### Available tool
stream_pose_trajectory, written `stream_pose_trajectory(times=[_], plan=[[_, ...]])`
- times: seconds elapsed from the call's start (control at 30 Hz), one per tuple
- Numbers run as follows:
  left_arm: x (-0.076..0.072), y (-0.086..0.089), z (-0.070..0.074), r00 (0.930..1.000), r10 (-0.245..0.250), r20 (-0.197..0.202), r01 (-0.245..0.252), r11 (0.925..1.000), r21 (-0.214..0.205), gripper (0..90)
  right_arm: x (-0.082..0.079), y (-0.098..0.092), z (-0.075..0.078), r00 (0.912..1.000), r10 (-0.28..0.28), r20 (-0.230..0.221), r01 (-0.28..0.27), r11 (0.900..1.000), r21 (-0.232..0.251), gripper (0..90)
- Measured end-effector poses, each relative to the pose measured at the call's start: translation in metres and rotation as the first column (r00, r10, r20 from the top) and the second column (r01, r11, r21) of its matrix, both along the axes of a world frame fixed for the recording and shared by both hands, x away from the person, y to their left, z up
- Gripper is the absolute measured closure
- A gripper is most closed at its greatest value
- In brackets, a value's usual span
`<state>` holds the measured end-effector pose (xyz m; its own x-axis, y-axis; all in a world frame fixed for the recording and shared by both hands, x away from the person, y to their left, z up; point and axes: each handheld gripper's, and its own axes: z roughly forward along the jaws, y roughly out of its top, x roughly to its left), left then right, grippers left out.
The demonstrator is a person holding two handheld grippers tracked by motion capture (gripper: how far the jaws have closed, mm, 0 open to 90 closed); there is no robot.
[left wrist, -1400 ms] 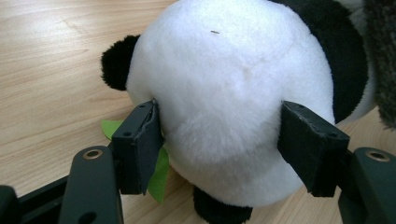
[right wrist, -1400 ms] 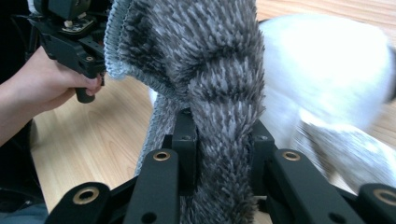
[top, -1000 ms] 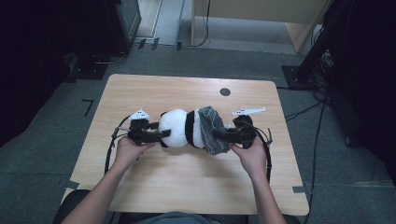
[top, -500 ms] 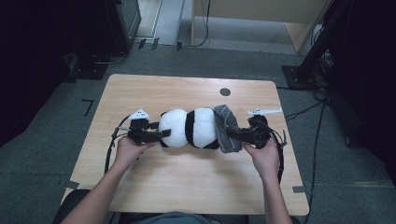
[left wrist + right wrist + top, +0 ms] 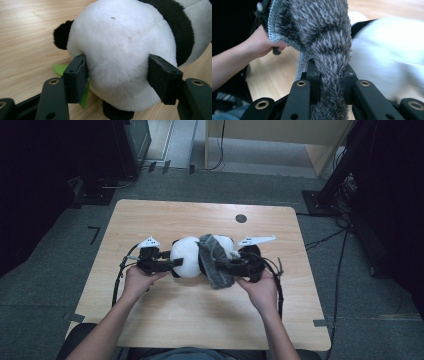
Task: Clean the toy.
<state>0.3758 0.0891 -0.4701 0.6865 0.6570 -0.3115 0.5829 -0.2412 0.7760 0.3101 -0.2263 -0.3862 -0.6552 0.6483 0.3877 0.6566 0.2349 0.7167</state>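
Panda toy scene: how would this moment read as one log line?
left claw: clamps panda | right claw: shut on grey fuzzy cloth | cloth draped over panda | table

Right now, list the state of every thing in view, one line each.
panda plush: lying on its side on the table, head clamped between the left jaws.
grey fuzzy cloth: pinched, draped over the panda's body.
left gripper: shut on the panda's head, jaws just been closing.
right gripper: shut on the cloth.
table: bearing the panda.
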Motion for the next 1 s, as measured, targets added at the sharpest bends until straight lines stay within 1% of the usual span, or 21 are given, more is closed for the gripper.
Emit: stream_pose_trajectory(times=[0.03, 0.1, 0.17, 0.23, 0.33, 0.4, 0.43, 0.47, 0.53, 0.6, 0.63, 0.7, 0.8, 0.9, 1.0], plan=[[0.000, 0.000, 0.000, 1.0000, 0.001, 0.002, -0.001, 1.0000, 0.004, 38.2, 0.002, 0.011, -0.005, 0.9997, 0.024, -0.008, -0.024, 0.9997, -0.004, 76.1], [0.000, 0.000, 0.000, 1.0000, 0.003, 0.003, -0.003, 1.0000, 0.004, 38.6, 0.006, 0.027, -0.012, 0.9982, 0.056, -0.021, -0.056, 0.9984, -0.010, 76.1], [0.000, 0.000, 0.000, 1.0000, 0.002, 0.004, -0.002, 1.0000, 0.005, 38.9, 0.009, 0.040, -0.019, 0.9961, 0.083, -0.030, -0.083, 0.9965, 0.000, 76.0], [-0.001, 0.000, 0.001, 1.0000, 0.002, 0.005, -0.002, 1.0000, 0.005, 40.1, 0.013, 0.057, -0.029, 0.9925, 0.113, -0.048, -0.112, 0.9934, 0.024, 76.1], [-0.001, -0.001, 0.001, 1.0000, 0.003, 0.008, -0.003, 1.0000, 0.008, 43.7, 0.017, 0.077, -0.039, 0.9893, 0.138, -0.048, -0.137, 0.9904, 0.018, 76.1], [-0.001, 0.000, 0.001, 1.0000, 0.002, 0.006, -0.002, 1.0000, 0.006, 45.3, 0.018, 0.087, -0.045, 0.9877, 0.148, -0.050, -0.147, 0.9889, 0.020, 76.2], [0.000, 0.000, 0.000, 1.0000, 0.003, 0.005, -0.003, 1.0000, 0.008, 45.6, 0.019, 0.091, -0.048, 0.9879, 0.149, -0.044, -0.149, 0.9888, 0.010, 76.2], [0.000, 0.000, 0.000, 1.0000, 0.004, 0.005, -0.004, 1.0000, 0.009, 45.8, 0.019, 0.093, -0.052, 0.9891, 0.143, -0.035, -0.143, 0.9897, -0.006, 76.2], [0.000, 0.000, 0.000, 1.0000, 0.006, 0.005, -0.006, 0.9999, 0.011, 46.5, 0.022, 0.094, -0.058, 0.9908, 0.131, -0.037, -0.131, 0.9914, 0.004, 76.2], [-0.001, -0.001, 0.001, 1.0000, 0.007, 0.007, -0.007, 0.9998, 0.017, 47.1, 0.023, 0.094, -0.064, 0.9936, 0.112, -0.017, -0.112, 0.9935, -0.017, 75.7], [-0.001, -0.001, 0.001, 0.9999, 0.009, 0.006, -0.009, 0.9998, 0.018, 47.2, 0.023, 0.093, -0.068, 0.9947, 0.102, 0.005, -0.102, 0.9942, -0.035, 75.5], [-0.001, -0.001, 0.000, 0.9999, 0.009, 0.005, -0.009, 0.9997, 0.021, 47.3, 0.023, 0.091, -0.073, 0.9956, 0.093, 0.016, -0.092, 0.9949, -0.043, 75.5], [-0.001, -0.001, 0.000, 0.9999, 0.010, 0.004, -0.010, 0.9997, 0.023, 47.6, 0.022, 0.089, -0.077, 0.9949, 0.091, 0.045, -0.088, 0.9947, -0.053, 75.1], [-0.001, -0.001, 0.000, 0.9999, 0.011, 0.003, -0.011, 0.9996, 0.025, 47.8, 0.020, 0.090, -0.077, 0.9910, 0.095, 0.094, -0.086, 0.9915, -0.097, 74.6], [-0.001, -0.001, 0.000, 0.9999, 0.011, 0.002, -0.011, 0.9996, 0.027, 48.0, 0.018, 0.091, -0.076, 0.9881, 0.100, 0.116, -0.085, 0.9881, -0.128, 73.9]])
